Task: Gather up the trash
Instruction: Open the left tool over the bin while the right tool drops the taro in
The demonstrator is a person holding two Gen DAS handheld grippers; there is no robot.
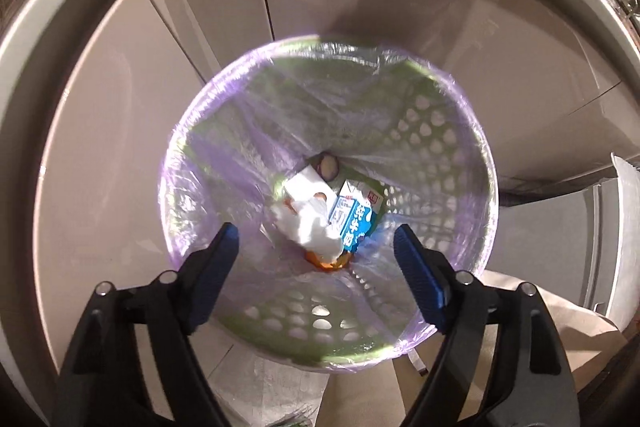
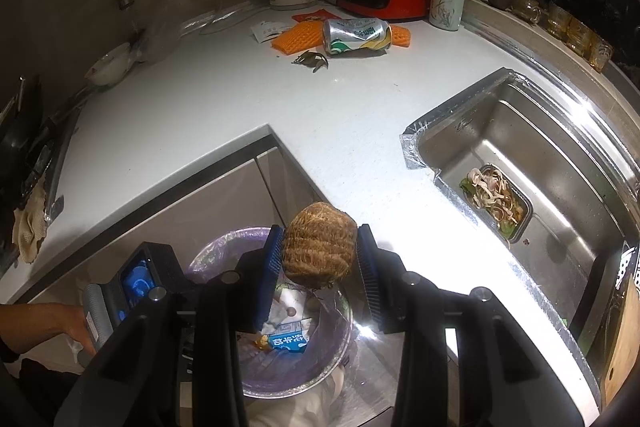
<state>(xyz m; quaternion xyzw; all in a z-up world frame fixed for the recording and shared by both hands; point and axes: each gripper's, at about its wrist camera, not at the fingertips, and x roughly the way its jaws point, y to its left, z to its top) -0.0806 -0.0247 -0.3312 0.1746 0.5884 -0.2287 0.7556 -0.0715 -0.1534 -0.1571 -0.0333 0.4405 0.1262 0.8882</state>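
Above the green bin (image 1: pixel 452 131) lined with a purple bag (image 1: pixel 224 155), the left gripper (image 1: pixel 316 263) pointed steeply down, its jaws spread wide with nothing between them. At the bin's bottom lay a blue milk carton (image 1: pixel 354 217) and crumpled white paper (image 1: pixel 308 223). Over the bin's rim beside the counter (image 2: pixel 224 107) edge, the right gripper (image 2: pixel 320 259) clenched a brown hairy taro root (image 2: pixel 320 251). Near the counter's back edge lay a crushed can (image 2: pixel 356 37).
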